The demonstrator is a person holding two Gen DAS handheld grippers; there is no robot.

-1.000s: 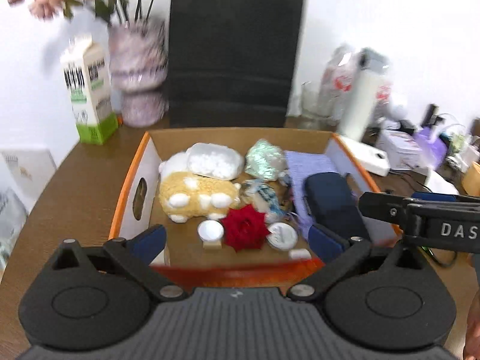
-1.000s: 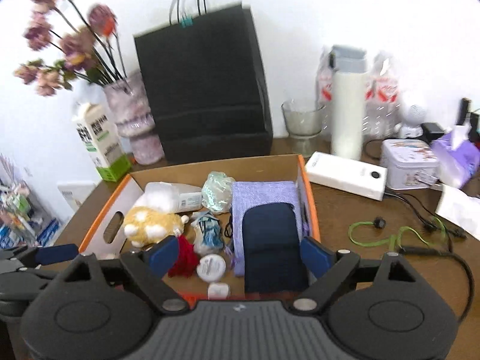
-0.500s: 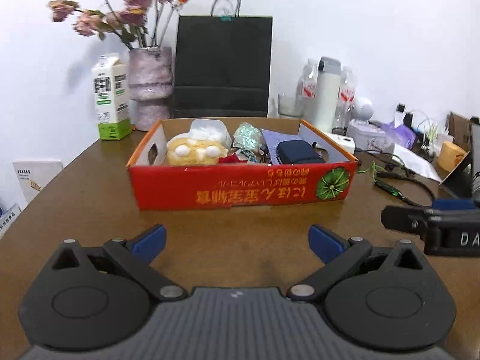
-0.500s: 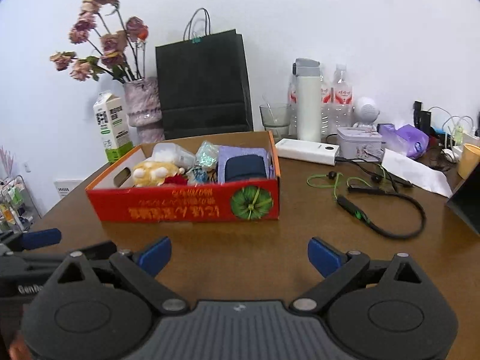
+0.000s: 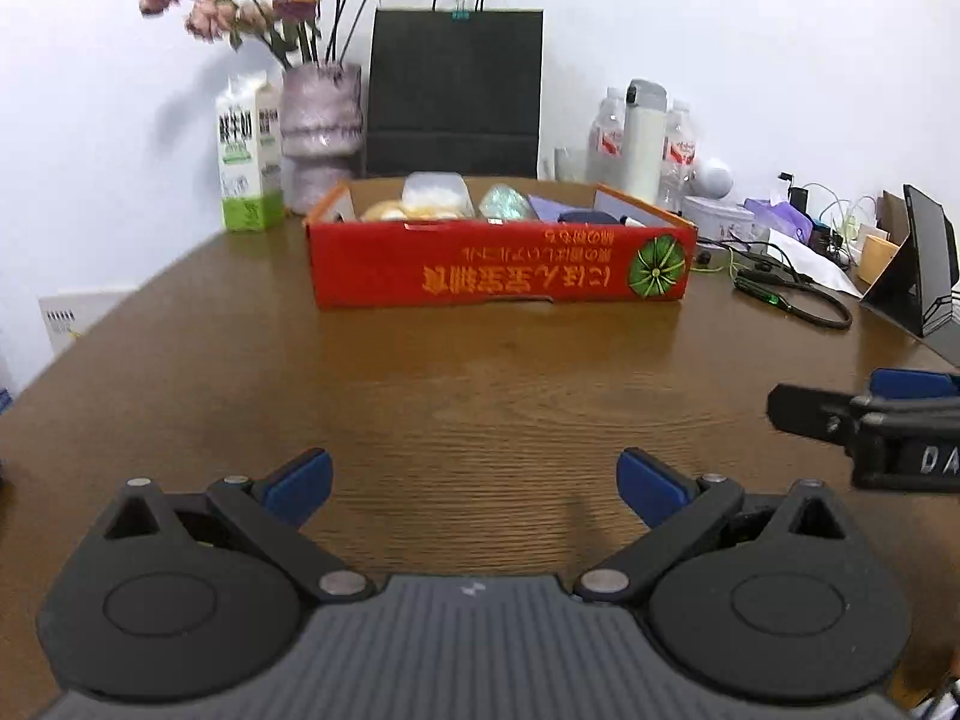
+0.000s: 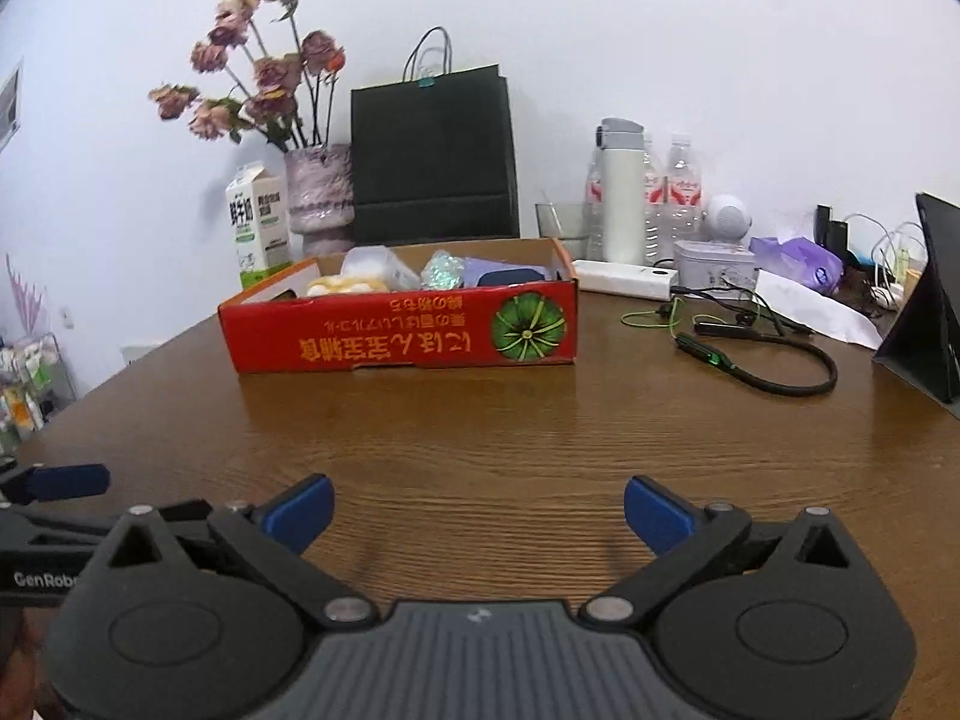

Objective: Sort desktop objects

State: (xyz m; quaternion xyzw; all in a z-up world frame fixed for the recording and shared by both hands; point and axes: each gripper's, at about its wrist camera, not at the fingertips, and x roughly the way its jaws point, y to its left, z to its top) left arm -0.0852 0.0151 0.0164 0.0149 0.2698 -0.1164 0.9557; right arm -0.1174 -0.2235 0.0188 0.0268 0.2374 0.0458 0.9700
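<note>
Left wrist view: the left gripper (image 5: pixel 474 483) hangs low over bare wood near the front edge of the tabletop (image 5: pixel 480 384), jaws spread wide with nothing between them. Well ahead, toward the back edge, sits the red cardboard box (image 5: pixel 501 267) that carries the sorted load: a clear plastic tub (image 5: pixel 435 195), a yellow plush toy (image 5: pixel 384 211), a crinkly foil packet (image 5: pixel 507 203) and a dark blue pouch (image 5: pixel 588 217) poke above its rim. It looks packed, so the sorting seems largely done. At the right edge of the tabletop the right gripper (image 5: pixel 864 414) juts in alongside, level with its partner.

Right wrist view: the right gripper's jaws are opening to their widest, and only wood grain shows between the blue pads (image 6: pixel 300 510). The box stands well clear ahead, its printed front wall facing us. To its right, loose on the tabletop, lie a green-and-black neckband earphone (image 6: pixel 756 360), a white power bank (image 6: pixel 624 283) and a round tin (image 6: pixel 714 261); whether they belong to the sort I cannot tell. Both tools sit back and empty, a parked pose rather than a reach
</note>
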